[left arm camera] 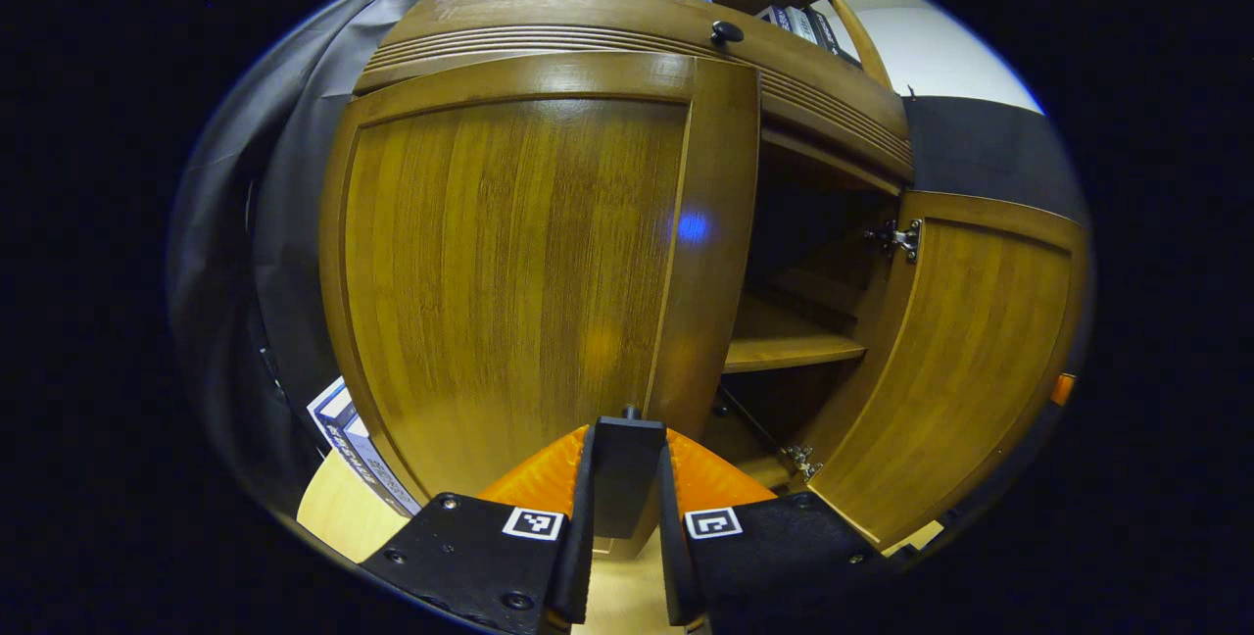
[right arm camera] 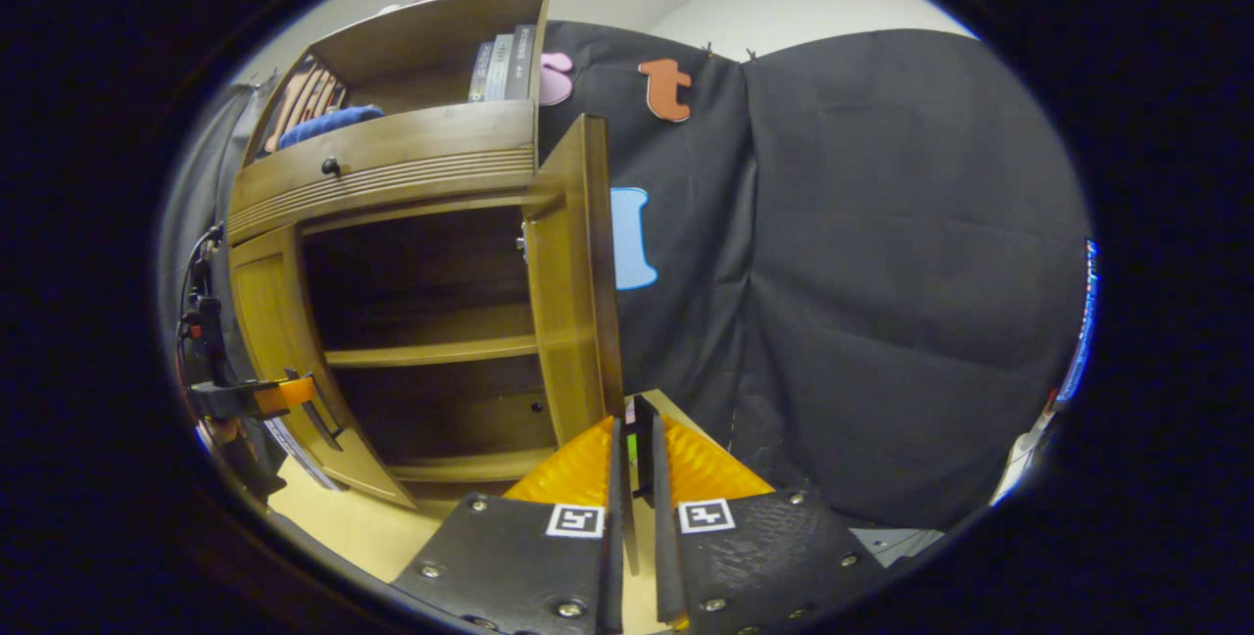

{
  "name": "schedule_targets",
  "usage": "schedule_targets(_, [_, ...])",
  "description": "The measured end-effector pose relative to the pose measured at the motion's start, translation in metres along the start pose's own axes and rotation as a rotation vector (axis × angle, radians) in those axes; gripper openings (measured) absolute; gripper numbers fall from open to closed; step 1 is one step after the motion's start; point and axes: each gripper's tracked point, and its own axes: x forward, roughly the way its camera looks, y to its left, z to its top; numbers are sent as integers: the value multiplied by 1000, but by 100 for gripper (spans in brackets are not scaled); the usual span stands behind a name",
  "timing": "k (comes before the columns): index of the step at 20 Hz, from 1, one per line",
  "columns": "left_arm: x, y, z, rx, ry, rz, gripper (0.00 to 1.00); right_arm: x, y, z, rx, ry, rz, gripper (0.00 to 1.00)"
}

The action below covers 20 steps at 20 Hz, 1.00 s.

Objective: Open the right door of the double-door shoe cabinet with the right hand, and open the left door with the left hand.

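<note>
Left gripper (left arm camera: 627,439): jaws drawn close, a narrow gap between them, set at the free edge of the left door (left arm camera: 509,263); a small dark knob shows just above the fingertips, but whether the fingers press on it cannot be told. In the right gripper view this same gripper (right arm camera: 294,395) appears at the left door (right arm camera: 269,321), orange part against the door's edge.

Right gripper (right arm camera: 635,439): jaws nearly together, a thin slot between them, the outer edge of the right door (right arm camera: 573,292) just above the tips; a firm grip cannot be confirmed.

Right door stands swung well out from the shoe cabinet (right arm camera: 392,174), hinges (left arm camera: 896,238) exposed on its inner face (left arm camera: 970,351). Left door lies across its half of the opening.

Interior: one wooden shelf (left arm camera: 784,346), dark compartments above and below. A drawer front with a round knob (left arm camera: 726,30) sits above the doors. Books (right arm camera: 500,67) and a blue cloth (right arm camera: 328,122) occupy the top recess. Black cloth wall (right arm camera: 882,272) stands beside the cabinet.
</note>
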Motion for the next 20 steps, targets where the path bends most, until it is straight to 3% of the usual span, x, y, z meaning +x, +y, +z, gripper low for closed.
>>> schedule_targets(20, [-43, 12, -7, -46, -6, 51, 31, 3, 75, -14, -27, 45, 213, 13])
